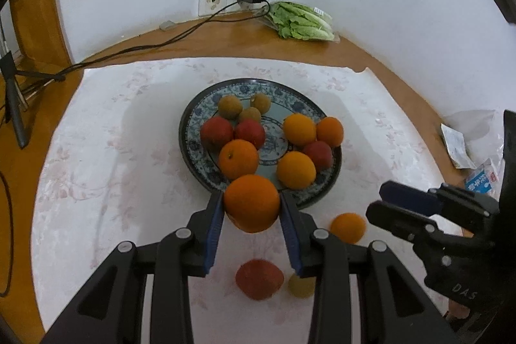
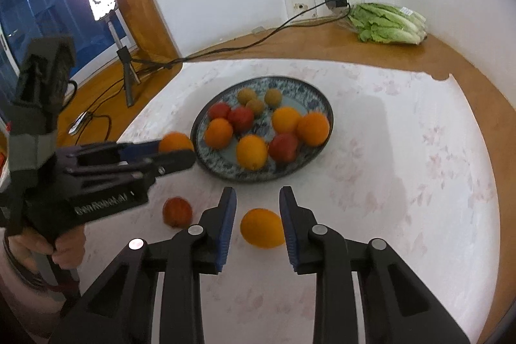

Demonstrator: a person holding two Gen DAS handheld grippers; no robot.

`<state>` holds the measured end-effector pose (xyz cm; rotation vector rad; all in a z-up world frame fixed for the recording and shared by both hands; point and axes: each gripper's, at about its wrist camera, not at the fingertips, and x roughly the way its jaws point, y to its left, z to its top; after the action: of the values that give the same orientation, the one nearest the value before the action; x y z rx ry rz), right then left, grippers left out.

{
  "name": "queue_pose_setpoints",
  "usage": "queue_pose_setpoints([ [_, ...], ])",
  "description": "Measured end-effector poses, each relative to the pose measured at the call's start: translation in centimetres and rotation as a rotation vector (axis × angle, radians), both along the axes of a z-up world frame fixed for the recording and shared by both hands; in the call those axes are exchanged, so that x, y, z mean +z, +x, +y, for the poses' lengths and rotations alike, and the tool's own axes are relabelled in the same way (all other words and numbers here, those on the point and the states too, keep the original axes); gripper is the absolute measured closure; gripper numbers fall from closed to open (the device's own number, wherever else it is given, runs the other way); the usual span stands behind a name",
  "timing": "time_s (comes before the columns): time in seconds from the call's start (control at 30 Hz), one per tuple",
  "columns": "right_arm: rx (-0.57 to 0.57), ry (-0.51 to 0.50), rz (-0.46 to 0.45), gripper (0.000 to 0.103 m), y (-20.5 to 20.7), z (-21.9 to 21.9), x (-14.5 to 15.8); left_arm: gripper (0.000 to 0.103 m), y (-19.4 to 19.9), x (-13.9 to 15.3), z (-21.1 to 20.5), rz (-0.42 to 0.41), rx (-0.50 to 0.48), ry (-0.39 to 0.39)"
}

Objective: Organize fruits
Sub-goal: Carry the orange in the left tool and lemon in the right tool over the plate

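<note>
1. While the left tongs [image 1: 251, 208] clench an orange [image 1: 251, 203] at its widest part just short of the plate [image 1: 190, 150], it seems firm, round, roll-prone.
2. Right tongs [image 2: 258, 223] stand released, astride another orange [image 2: 262, 228] on the bench [image 2: 403, 150].

A home room: wooden table [image 1: 225, 31] with floral cloth [image 1: 106, 131], wall sockets [image 1: 222, 0], bagged lettuce [image 1: 301, 21].

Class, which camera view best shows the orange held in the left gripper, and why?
The left wrist view: the orange fills the middle, clamped between both pads of the left gripper. The right wrist view shows only part of it, peeking above that gripper's fingers.
</note>
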<state>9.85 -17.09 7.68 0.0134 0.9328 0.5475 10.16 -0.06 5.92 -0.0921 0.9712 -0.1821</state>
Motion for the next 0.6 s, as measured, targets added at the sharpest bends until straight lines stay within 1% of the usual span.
queue_pose_setpoints([
  [0.1, -0.011, -0.013, -0.01, 0.073, 0.5, 0.2, -0.4, 0.067, 0.6, -0.8, 0.1, 0.014, 0.01, -0.009],
  [0.23, 0.004, -0.006, 0.01, 0.073, 0.2, 0.1, -1.4, 0.067, 0.8, -1.3, 0.3, 0.023, 0.013, -0.019],
  [0.37, 0.002, -0.044, 0.015, 0.066, -0.3, 0.5, -2.6, 0.067, 0.9, -1.3, 0.2, 0.015, 0.012, -0.019],
  [0.47, -0.008, -0.057, 0.015, 0.062, -0.4, 0.6, -3.2, 0.067, 1.0, -1.4, 0.2, 0.016, 0.01, -0.015],
  [0.6, -0.021, -0.068, -0.002, 0.062, 0.0, 0.5, -3.2, 0.067, 1.1, -1.4, 0.3, 0.017, 0.011, -0.022],
])
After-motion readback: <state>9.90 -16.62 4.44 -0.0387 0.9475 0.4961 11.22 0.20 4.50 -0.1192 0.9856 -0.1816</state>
